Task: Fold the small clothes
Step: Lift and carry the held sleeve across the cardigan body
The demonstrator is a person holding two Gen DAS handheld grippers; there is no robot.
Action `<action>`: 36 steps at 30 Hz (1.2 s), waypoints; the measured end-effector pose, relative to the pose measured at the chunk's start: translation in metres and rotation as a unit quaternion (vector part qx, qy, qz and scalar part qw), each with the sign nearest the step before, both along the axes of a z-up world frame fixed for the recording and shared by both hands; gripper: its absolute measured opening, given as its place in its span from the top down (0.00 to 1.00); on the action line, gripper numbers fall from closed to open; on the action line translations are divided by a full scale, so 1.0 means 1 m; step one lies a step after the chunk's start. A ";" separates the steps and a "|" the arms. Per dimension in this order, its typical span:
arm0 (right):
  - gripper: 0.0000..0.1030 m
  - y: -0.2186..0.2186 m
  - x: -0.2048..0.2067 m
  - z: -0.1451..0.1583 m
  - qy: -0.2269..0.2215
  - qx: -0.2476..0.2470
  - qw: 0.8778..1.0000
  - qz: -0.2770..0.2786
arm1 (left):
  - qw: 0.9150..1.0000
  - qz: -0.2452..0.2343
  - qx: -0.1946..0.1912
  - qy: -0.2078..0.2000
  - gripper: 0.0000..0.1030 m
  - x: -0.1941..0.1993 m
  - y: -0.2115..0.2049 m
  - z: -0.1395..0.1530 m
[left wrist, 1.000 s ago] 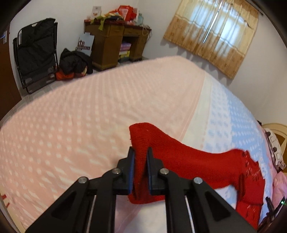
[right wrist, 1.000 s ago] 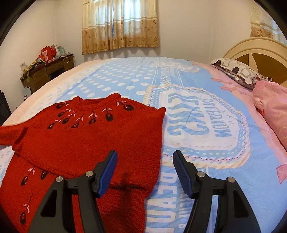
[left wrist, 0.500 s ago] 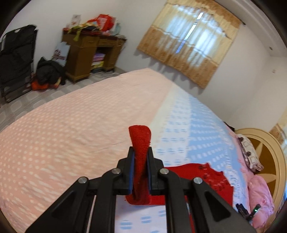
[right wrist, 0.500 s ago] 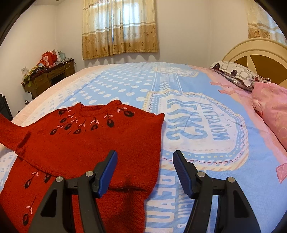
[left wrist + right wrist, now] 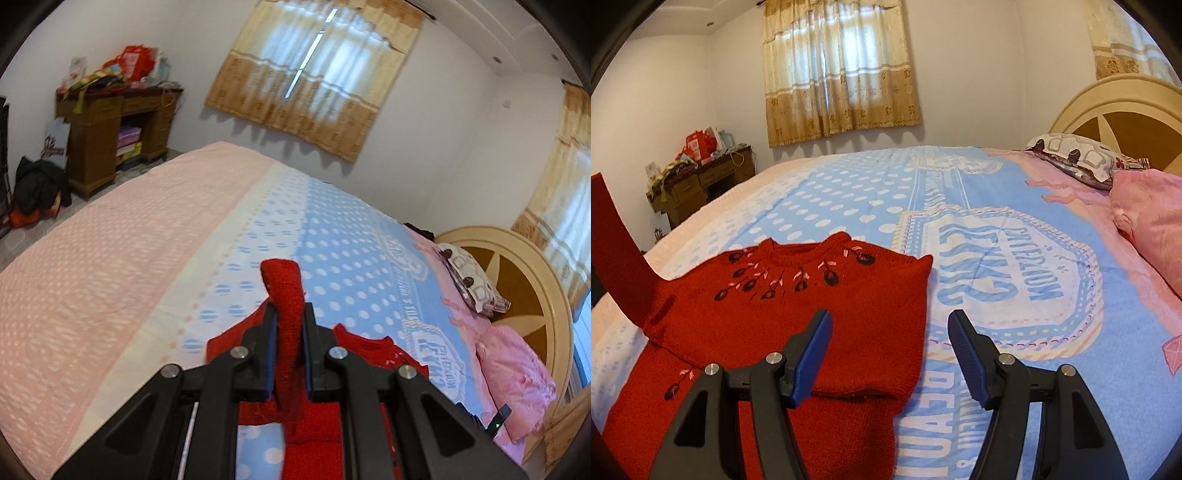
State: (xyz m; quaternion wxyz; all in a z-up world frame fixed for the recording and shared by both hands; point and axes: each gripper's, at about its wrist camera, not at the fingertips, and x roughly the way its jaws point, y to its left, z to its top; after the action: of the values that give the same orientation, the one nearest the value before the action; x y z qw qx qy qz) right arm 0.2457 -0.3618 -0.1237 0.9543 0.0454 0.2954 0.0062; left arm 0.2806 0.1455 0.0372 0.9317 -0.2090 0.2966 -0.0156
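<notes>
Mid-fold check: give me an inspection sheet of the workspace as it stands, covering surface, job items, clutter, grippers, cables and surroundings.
Surface: bed with a blue, white and pink printed cover, lying smooth around the work.
Job's things: red sweater lies flat, far sleeve side already folded over the body; the sleeve is lifted off the bed.
Clutter: patterned pillow and pink quilt by the headboard, apart from the sweater.
Grippers: left gripper is shut on the sleeve; right gripper is open over the sweater's near edge, holding nothing.
Cables: nothing seen.
Surroundings: piled wooden desk, dark clothes on the floor, curtained windows, headboard.
</notes>
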 end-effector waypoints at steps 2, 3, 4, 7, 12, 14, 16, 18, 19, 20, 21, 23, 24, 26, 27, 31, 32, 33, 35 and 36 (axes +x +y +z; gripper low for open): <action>0.36 -0.006 -0.002 0.002 -0.005 0.010 1.000 -0.007 | 1.000 -0.009 0.001 -0.007 0.89 0.004 -0.012 0.006; 0.36 -0.007 -0.003 0.003 -0.006 0.013 1.000 -0.010 | 1.000 -0.014 0.001 -0.010 0.89 0.005 -0.018 0.009; 0.36 -0.010 -0.003 0.004 -0.008 0.018 1.000 -0.013 | 1.000 -0.020 0.002 -0.012 0.89 0.007 -0.025 0.013; 0.35 -0.017 -0.006 0.006 -0.011 0.031 0.999 -0.023 | 0.999 -0.039 0.008 -0.016 0.89 0.013 -0.047 0.020; 0.35 -0.022 -0.010 0.009 -0.018 0.043 0.998 -0.031 | 0.997 -0.068 0.010 -0.017 0.89 0.021 -0.078 0.024; 0.35 -0.023 -0.011 0.010 -0.021 0.047 0.998 -0.034 | 0.997 -0.076 0.008 -0.014 0.89 0.026 -0.092 0.024; 0.35 -0.024 -0.011 0.010 -0.021 0.049 0.998 -0.038 | 0.996 -0.086 0.004 -0.012 0.89 0.030 -0.104 0.025; 0.35 -0.025 -0.010 0.008 -0.017 0.051 0.998 -0.040 | 0.995 -0.095 0.004 -0.011 0.89 0.035 -0.122 0.028; 0.35 -0.025 -0.010 0.008 -0.016 0.051 0.998 -0.042 | 0.995 -0.101 0.004 -0.012 0.89 0.037 -0.131 0.028; 0.35 -0.025 -0.010 0.007 -0.015 0.051 0.998 -0.044 | 0.994 -0.108 0.005 -0.012 0.89 0.039 -0.140 0.029; 0.35 -0.026 -0.010 0.007 -0.015 0.051 0.998 -0.046 | 0.993 -0.114 0.005 -0.011 0.89 0.041 -0.149 0.029; 0.35 -0.028 -0.011 0.007 -0.016 0.055 0.997 -0.051 | 0.992 -0.126 0.003 -0.009 0.89 0.045 -0.164 0.029; 0.35 -0.031 -0.011 0.007 -0.017 0.059 0.997 -0.056 | 0.991 -0.132 0.003 -0.007 0.89 0.046 -0.172 0.028; 0.35 -0.037 -0.012 0.008 -0.019 0.071 0.995 -0.065 | 0.989 -0.145 0.003 -0.003 0.89 0.049 -0.187 0.025; 0.35 -0.041 -0.012 0.007 -0.018 0.078 0.994 -0.072 | 0.988 -0.154 -0.002 -0.003 0.89 0.051 -0.195 0.022; 0.35 -0.051 -0.013 0.006 -0.018 0.089 0.991 -0.098 | 0.984 -0.177 0.003 0.013 0.89 0.059 -0.225 0.005; 0.35 -0.054 -0.013 0.005 -0.018 0.092 0.990 -0.103 | 0.983 -0.181 0.005 0.018 0.89 0.061 -0.233 0.001; 0.35 -0.055 -0.013 0.005 -0.018 0.095 0.990 -0.107 | 0.982 -0.185 0.008 0.023 0.89 0.062 -0.239 -0.005; 0.35 -0.059 -0.013 0.005 -0.018 0.102 0.988 -0.112 | 0.980 -0.194 0.017 0.032 0.89 0.065 -0.254 -0.020; 0.35 -0.059 -0.013 0.005 -0.018 0.103 0.988 -0.114 | 0.979 -0.198 0.023 0.037 0.89 0.065 -0.261 -0.027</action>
State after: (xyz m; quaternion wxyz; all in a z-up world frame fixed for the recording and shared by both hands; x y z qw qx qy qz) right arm 0.2322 -0.4212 -0.1191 0.9441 0.1763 0.2693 -0.0712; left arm 0.3457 -0.1157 0.0104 0.9032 -0.1246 0.3664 -0.1853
